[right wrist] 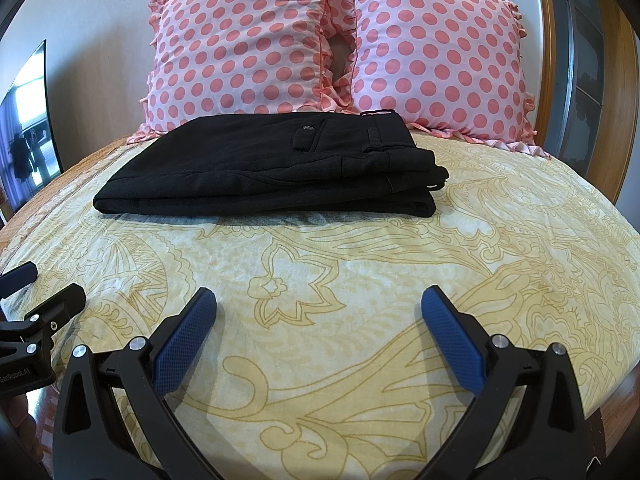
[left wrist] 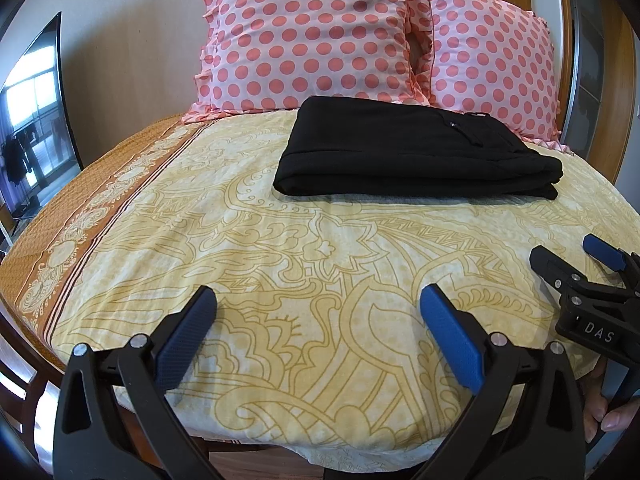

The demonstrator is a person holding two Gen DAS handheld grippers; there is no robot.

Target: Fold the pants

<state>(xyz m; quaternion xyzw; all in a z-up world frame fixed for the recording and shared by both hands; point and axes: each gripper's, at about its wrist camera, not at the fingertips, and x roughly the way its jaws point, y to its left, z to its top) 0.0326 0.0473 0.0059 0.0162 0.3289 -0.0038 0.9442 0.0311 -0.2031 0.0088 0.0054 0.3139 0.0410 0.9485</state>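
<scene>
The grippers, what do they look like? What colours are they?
Both are alike. The left gripper and the right gripper each have black plastic arms with round silver bolts and two fingers faced with bumpy blue pads. Seen from the side, the right one shows white letters "DAS", the left one "GenRobot.AI". No cables or sleeves show.

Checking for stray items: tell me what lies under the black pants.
The folded black pants rest directly on the yellow patterned bedsheet. Only sheet shows around their edges; anything beneath the stack is covered.

Left hand-held gripper [left wrist: 318, 300] agape, right hand-held gripper [right wrist: 319, 300] agape, level
</scene>
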